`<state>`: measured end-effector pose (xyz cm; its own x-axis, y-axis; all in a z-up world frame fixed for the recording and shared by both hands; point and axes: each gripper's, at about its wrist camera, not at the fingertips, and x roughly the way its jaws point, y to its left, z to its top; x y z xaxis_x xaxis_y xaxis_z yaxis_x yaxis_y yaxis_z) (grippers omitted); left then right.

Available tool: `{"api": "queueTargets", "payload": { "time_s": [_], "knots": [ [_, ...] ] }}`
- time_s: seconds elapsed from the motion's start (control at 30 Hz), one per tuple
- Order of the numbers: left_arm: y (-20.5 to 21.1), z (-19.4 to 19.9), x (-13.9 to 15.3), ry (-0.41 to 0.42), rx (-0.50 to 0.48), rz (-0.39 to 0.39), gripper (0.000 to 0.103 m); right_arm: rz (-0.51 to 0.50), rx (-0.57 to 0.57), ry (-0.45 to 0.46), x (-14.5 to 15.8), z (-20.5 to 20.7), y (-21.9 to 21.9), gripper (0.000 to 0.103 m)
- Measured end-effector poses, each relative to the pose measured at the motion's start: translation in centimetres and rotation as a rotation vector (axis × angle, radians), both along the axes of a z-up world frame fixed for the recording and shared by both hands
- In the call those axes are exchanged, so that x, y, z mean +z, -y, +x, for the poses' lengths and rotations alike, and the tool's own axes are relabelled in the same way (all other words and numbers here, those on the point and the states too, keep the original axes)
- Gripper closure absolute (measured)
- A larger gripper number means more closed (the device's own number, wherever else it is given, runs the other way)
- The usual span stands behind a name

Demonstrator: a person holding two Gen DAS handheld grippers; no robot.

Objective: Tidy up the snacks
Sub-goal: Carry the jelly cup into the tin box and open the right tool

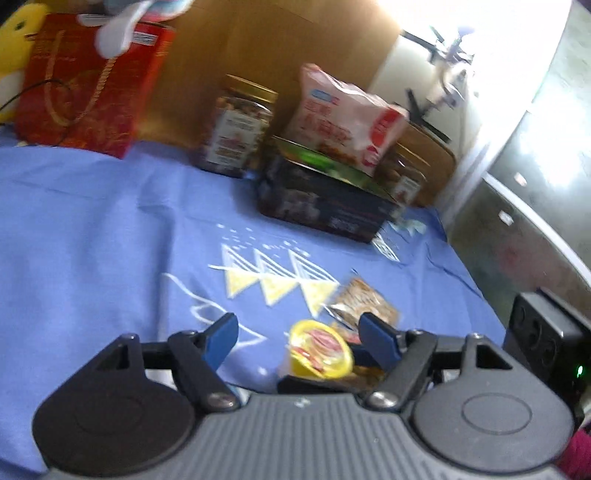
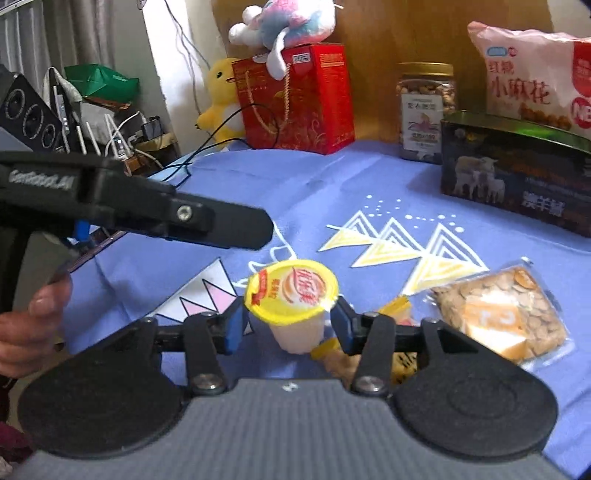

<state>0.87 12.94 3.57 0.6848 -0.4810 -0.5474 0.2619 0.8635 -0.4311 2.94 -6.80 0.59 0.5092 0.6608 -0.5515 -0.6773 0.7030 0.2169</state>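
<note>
Across the blue cloth (image 2: 303, 184) covering the worktop, going left to right in the right wrist view, a hand (image 2: 26, 325) at nine o'clock is gripping the handle of the left gripper (image 2: 236, 227), whose black body is reaching in toward the centre. At twelve o'clock a red gift box (image 2: 295, 99) is standing with a plush toy (image 2: 284, 26) lying on top and a yellow plush duck (image 2: 221, 96) beside it. Near the centre, the right gripper (image 2: 288, 326) is standing released, its blue pads (image 2: 234, 328) sitting just off either side of a jelly cup (image 2: 291, 295) with a yellow lid, without pressing it. At one o'clock a jar of nuts (image 2: 424, 110) is standing behind a dark tin box (image 2: 517, 173), which is carrying a pink snack bag (image 2: 532, 74). At three o'clock a clear packet of biscuits (image 2: 498, 314) is lying flat on the cloth. From the left wrist view, the left gripper (image 1: 299, 339) is also standing released, jaws wide apart, with the jelly cup (image 1: 319, 349) lying between them nearer the right pad and the packet of biscuits (image 1: 364, 301) just beyond.
</note>
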Motion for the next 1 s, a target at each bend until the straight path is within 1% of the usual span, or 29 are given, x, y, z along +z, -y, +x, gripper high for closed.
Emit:
{"api": "queueTargets", "payload": {
  "time_s": [0.13,0.17,0.2,0.23,0.27,0.3,0.4,0.47,0.6,0.67,0.73,0.83,0.9,1.0],
  "knots": [
    [2.2,-0.6,-0.5,0.011,-0.051,0.076,0.033,-0.008,-0.022,0.021,0.0,-1.2,0.6,0.051],
    [2.6,-0.6,-0.8,0.006,-0.055,0.096,0.039,-0.01,-0.022,0.03,0.0,-1.4,0.6,0.051],
    [2.9,-0.6,-1.0,-0.002,-0.058,0.108,0.049,-0.011,-0.02,0.039,0.0,-1.5,0.6,0.051],
    [3.0,-0.4,-1.3,-0.015,-0.063,0.109,0.053,-0.011,-0.018,0.047,0.1,-1.6,0.5,0.052],
    [3.0,-0.1,-1.5,-0.03,-0.077,0.086,0.058,-0.011,-0.015,0.053,0.1,-1.7,0.5,0.052],
    [3.0,0.1,-1.5,-0.038,-0.073,0.075,0.059,-0.014,-0.011,0.054,0.1,-1.5,0.4,0.065],
    [3.3,0.9,-0.9,-0.034,-0.069,0.092,0.059,-0.018,-0.012,0.053,0.3,-0.9,0.4,0.067],
    [3.6,2.1,-0.1,-0.028,-0.072,0.084,0.059,-0.012,-0.014,0.048,0.9,0.0,0.5,0.067],
    [4.3,6.0,1.8,-0.034,-0.085,0.031,0.059,-0.012,-0.033,0.07,2.8,2.5,1.4,0.067],
    [5.1,8.6,3.0,-0.021,-0.091,0.011,0.059,-0.006,-0.056,0.088,4.0,4.4,2.1,0.067],
    [6.1,11.1,4.1,0.003,-0.101,-0.005,0.059,0.013,-0.091,0.109,4.9,6.4,3.1,0.067],
    [7.9,15.7,5.3,0.024,-0.126,-0.063,0.059,0.033,-0.164,0.167,6.1,9.4,4.9,0.067],
    [9.2,18.5,5.6,0.029,-0.14,-0.079,0.059,0.035,-0.213,0.2,6.5,11.3,6.1,0.067],
    [10.9,22.1,5.5,0.048,-0.147,-0.075,0.058,0.037,-0.271,0.226,6.4,14.5,7.5,0.066]
  ]
}}
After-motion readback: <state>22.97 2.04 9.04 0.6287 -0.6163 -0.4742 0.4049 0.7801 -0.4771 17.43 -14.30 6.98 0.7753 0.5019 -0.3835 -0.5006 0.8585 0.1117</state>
